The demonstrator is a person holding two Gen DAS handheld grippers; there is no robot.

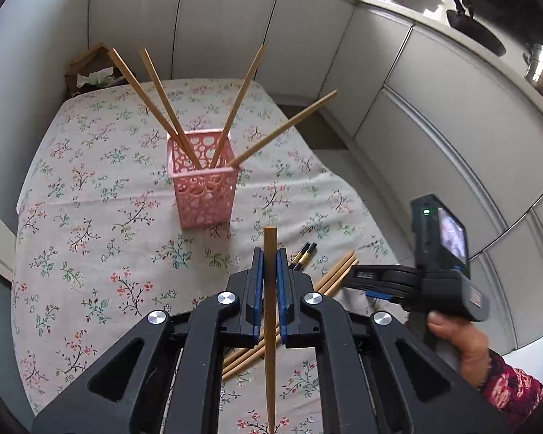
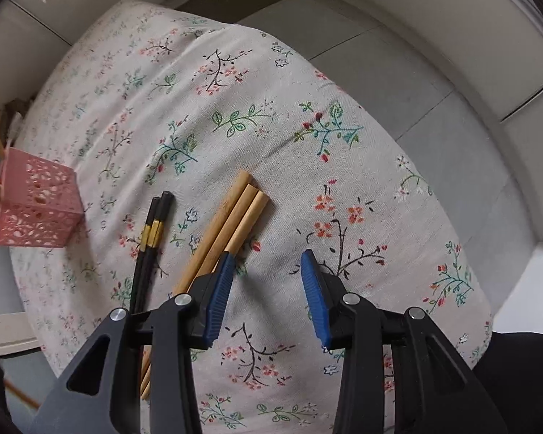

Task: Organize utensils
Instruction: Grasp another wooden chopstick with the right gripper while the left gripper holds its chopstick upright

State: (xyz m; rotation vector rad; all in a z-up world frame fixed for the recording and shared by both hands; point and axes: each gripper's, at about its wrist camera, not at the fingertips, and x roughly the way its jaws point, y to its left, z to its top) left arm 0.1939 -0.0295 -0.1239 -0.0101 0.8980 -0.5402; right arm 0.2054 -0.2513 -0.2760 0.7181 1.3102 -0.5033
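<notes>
A wooden chopstick (image 1: 270,311) is clamped in the left gripper (image 1: 270,253), while the right gripper (image 2: 268,258) is held with jaws apart over the worktop (image 2: 289,83).

The chopstick is gripped upright between the closed blue jaws, its blunt end standing above them and its tip pointing down toward the flowered cloth (image 1: 90,217). Beyond it, a pink perforated holder (image 1: 203,188) is seen standing on the cloth with four wooden chopsticks (image 1: 235,105) leaning out of it. Nothing is held between the right gripper's jaws; three wooden chopsticks (image 2: 235,217) are seen lying just beside its left jaw, and a black pair (image 2: 152,238) lies next to those. A hand (image 1: 459,343) is seen on the right gripper's handle.
</notes>
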